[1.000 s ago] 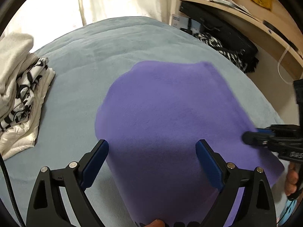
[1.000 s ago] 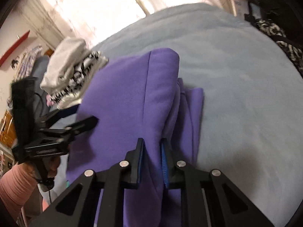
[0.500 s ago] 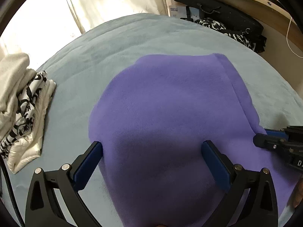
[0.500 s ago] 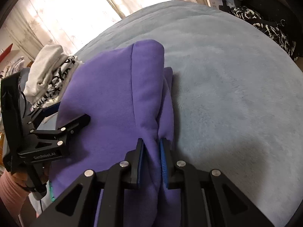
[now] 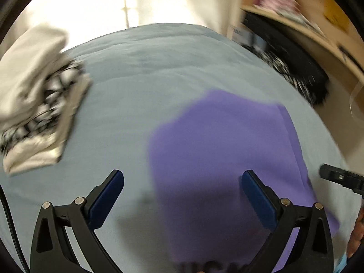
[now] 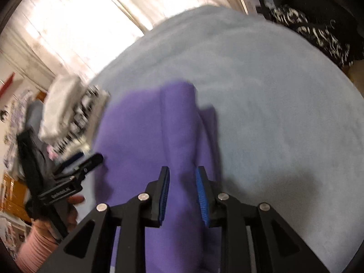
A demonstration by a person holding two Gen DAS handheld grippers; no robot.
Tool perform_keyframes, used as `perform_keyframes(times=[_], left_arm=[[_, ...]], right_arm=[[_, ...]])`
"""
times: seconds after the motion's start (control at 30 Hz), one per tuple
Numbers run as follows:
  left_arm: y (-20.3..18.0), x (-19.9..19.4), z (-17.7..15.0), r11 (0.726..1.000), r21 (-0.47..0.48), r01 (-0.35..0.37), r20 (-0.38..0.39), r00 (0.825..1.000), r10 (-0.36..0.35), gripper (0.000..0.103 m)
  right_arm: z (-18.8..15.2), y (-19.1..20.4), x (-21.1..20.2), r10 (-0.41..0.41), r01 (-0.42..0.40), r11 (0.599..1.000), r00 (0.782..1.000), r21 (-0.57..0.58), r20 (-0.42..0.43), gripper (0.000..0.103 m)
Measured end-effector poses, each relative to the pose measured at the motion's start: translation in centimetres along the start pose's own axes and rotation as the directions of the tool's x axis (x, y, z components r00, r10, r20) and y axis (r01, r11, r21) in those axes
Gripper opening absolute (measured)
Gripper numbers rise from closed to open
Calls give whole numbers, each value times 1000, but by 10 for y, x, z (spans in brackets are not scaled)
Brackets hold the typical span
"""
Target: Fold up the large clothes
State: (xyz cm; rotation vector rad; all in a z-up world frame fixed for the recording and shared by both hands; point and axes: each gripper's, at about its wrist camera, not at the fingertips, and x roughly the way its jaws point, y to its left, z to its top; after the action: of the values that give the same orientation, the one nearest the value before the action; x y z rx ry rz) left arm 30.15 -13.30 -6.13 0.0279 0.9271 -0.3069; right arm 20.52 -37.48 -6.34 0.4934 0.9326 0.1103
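A folded purple garment [image 5: 223,150] lies flat on the grey-blue bed cover [image 5: 141,72]. My left gripper [image 5: 182,182] hangs wide open above the garment's near left edge, and its pads touch nothing. At the right edge of that view a tip of the right gripper [image 5: 336,177] shows. In the right wrist view the garment's [image 6: 141,141] raised right-hand fold runs between the blue pads of my right gripper [image 6: 183,182]. These jaws are opening and the cloth lies loose between them. The left gripper [image 6: 79,166] sits at the left, held by a hand in a pink sleeve [image 6: 38,241].
A stack of folded white and black-and-white clothes [image 5: 38,104] sits on the bed's left side, seen also in the right wrist view [image 6: 72,111]. Dark patterned clothes [image 5: 295,77] hang past the bed's far right edge under a wooden shelf [image 5: 318,34]. Curtains [image 6: 79,22] lie beyond.
The right jaws, shut on the purple fold before, have parted. The left gripper has shifted left, so its left finger now hangs over bare bed cover. Both views are blurred by motion.
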Motion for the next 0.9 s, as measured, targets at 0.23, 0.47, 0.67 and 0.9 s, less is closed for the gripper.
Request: perform_keyframes(times=[0.23,0.47,0.67,0.9], left_arm=[[35,20,-7,994,-95,-44,-87,996,36,102],[32,31,-9,994,-107,-14,-86,996,5,102],[22,40,-11,995,-99,14,-74,997,-22,102],[29,36,-12,994,-105,22,-78,996,-31,102]], right_arm=[[34,34,40,59,-60,998,997,37,41,24],[39,29,107,-86,86,996,996,2,5,19],[28,15,112,-138,143,986,988,-82,65,6],[28,23,106,-153,157,981,987,-112,43,9]])
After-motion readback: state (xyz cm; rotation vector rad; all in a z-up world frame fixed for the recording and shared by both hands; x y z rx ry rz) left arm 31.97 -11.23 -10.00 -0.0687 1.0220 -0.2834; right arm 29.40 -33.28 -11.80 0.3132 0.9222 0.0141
